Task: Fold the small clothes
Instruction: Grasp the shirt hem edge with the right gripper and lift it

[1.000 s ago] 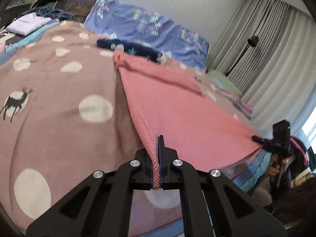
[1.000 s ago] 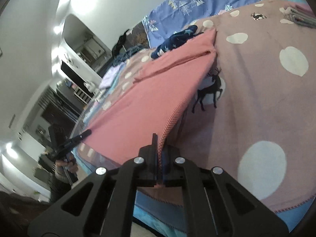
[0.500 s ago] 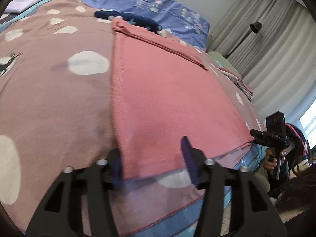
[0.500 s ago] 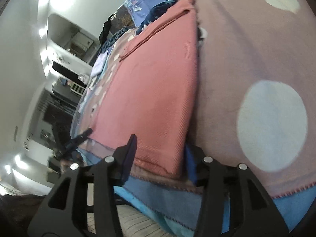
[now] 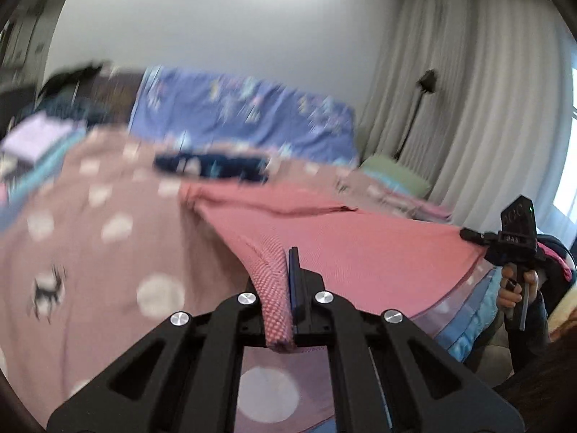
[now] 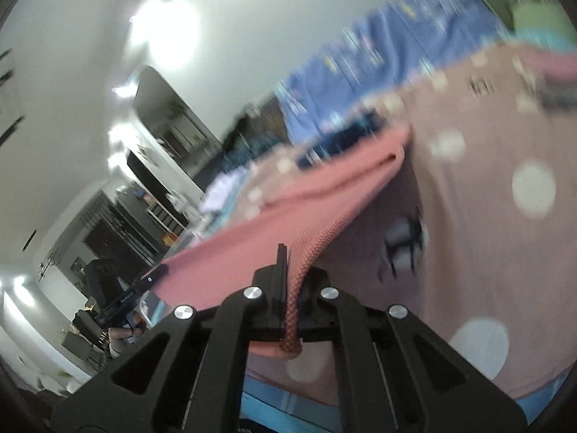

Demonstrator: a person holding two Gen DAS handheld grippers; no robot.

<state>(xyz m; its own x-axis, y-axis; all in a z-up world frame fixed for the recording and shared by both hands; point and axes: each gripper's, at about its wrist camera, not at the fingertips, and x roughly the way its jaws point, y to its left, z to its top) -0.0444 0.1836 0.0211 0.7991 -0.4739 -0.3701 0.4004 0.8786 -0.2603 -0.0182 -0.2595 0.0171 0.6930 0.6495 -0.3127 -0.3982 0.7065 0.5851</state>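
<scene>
A salmon-pink knit garment lies stretched over the bed, its near edge lifted off the cover. My left gripper is shut on the garment's near left corner, a fold of pink knit pinched between the fingers. My right gripper is shut on the near right corner of the same pink garment, which hangs taut between the two grips. Each wrist view shows the other gripper at the far corner: the right gripper in a hand, the left gripper likewise. Both views are motion-blurred.
The bed carries a mauve blanket with white dots and deer. A dark navy garment lies beyond the pink one, before a blue patterned pillow. Folded clothes sit far left, curtains at right.
Half a second ago both grippers stood open around the garment's near edge on the bed. Both have since closed on its corners and risen, lifting the edge off the blanket.
</scene>
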